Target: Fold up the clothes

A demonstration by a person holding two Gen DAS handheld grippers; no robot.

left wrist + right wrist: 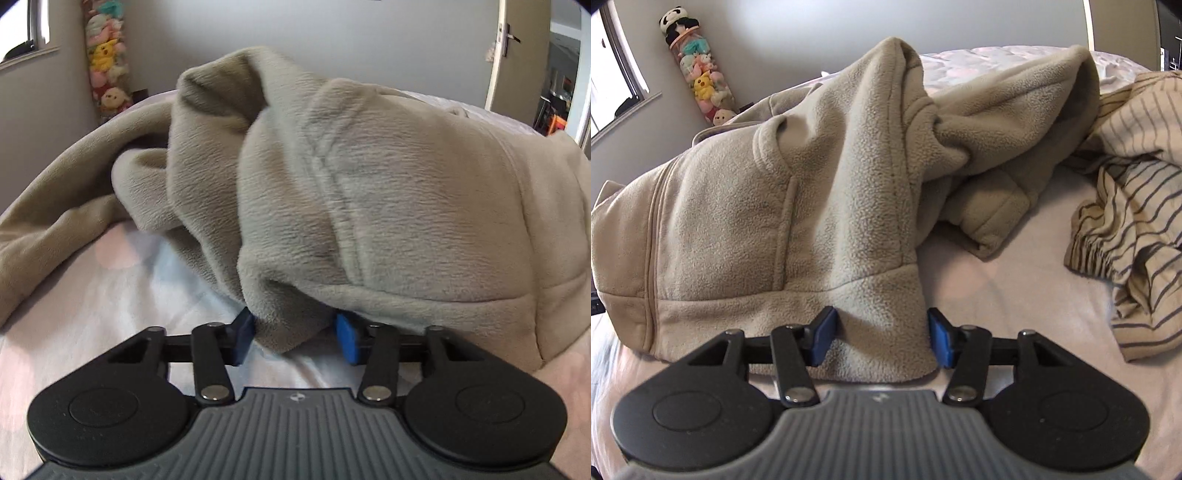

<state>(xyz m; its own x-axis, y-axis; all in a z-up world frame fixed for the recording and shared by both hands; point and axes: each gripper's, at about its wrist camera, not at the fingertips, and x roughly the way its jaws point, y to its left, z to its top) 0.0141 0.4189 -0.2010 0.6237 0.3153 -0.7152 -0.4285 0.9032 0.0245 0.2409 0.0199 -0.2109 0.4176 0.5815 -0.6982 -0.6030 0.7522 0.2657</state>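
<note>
A beige fleece jacket (pixel 369 192) lies bunched on the bed and also shows in the right wrist view (pixel 775 221). My left gripper (pixel 295 338) has its blue pads (pixel 243 339) wide apart, with a fold of the jacket hanging between them. My right gripper (pixel 881 338) is also wide open, its pads (pixel 940 341) on either side of the jacket's hem band corner (pixel 882 317). Neither pad pair presses the cloth.
The bed sheet (pixel 1015 295) is pale pink and white. A cream garment with dark stripes (pixel 1137 206) lies crumpled at the right. A tube of plush toys (pixel 701 74) stands in the far corner. A door (pixel 517 51) is at the back right.
</note>
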